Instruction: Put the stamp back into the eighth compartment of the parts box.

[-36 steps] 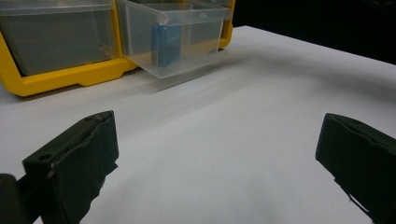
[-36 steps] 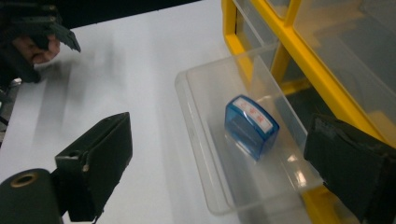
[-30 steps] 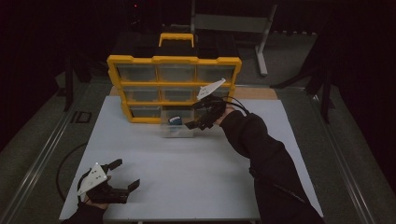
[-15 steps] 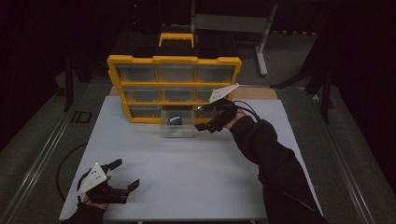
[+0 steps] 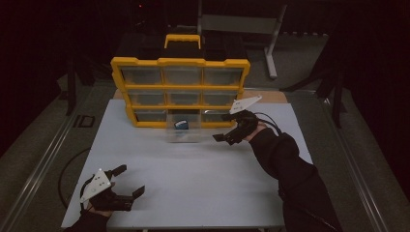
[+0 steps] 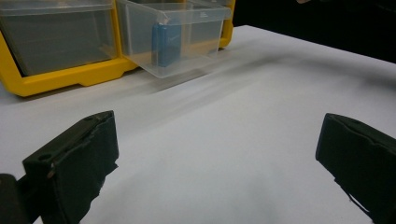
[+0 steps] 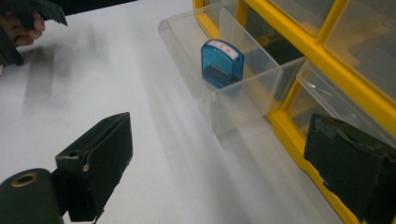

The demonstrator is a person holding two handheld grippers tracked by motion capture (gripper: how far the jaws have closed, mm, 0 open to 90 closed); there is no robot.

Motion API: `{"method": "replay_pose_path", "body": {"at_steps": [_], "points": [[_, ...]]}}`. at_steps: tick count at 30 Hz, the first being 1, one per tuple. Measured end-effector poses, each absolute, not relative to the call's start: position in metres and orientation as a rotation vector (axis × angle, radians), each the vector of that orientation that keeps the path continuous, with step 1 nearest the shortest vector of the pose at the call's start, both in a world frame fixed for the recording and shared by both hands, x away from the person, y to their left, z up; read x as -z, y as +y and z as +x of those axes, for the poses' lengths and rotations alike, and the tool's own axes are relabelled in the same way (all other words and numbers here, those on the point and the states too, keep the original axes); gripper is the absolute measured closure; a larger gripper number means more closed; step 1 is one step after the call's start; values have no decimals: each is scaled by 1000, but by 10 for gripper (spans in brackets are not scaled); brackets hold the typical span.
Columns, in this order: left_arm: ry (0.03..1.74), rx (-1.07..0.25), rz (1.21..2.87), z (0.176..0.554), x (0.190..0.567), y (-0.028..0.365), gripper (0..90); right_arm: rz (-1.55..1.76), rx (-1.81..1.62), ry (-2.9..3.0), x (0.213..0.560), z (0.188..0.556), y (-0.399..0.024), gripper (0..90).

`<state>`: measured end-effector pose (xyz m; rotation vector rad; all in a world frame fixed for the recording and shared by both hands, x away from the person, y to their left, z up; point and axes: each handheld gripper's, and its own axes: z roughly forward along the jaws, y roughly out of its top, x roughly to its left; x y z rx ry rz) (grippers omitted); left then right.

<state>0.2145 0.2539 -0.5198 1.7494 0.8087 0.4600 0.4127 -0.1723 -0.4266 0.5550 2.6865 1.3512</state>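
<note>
While the high view looks down on the white desk [image 5: 193, 183], the yellow organizer [image 5: 180, 92] stands at its far edge with one clear drawer [image 5: 183, 131] pulled out of the bottom row, a small blue case [image 5: 182, 124] inside it; the right gripper [image 5: 223, 129] hangs just beside the drawer's right side, jaws spread and empty, and the left gripper [image 5: 129, 181] rests near the desk's near-left corner, also spread wide with nothing between its jaws. From the left gripper view, the drawer [image 6: 173, 42] juts out toward the camera with the blue case [image 6: 166, 43] standing upright against its front wall, well apart from that gripper's own jaws. The right gripper view shows the case [image 7: 222, 63] close up — upright, leaning on the drawer's front wall [image 7: 243, 100] — with the open jaws aimed a little to one side of it. The step in hand looks like the approach to the drawer's contents or its front: next the right gripper would need to swing over the open top and come down around the case's thin sides, or else square up on the front wall to push the drawer home — which of the two is meant cannot be told.
</note>
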Motion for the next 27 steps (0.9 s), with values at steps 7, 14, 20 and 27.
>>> {"method": "replay_pose_path", "body": {"at_steps": [7, 14, 20, 27], "points": [[809, -460, 1748, 214, 520, 254, 4, 572, -1376, 2674, 435, 400, -184, 84], [807, -461, 1749, 215, 520, 254, 4, 563, -1409, 2660, 444, 386, -198, 84], [805, -461, 1750, 214, 520, 254, 4, 568, -1438, 2644, 454, 374, -207, 84], [806, -460, 1748, 214, 519, 253, 4, 567, -1475, 2640, 464, 360, -215, 84]]}}
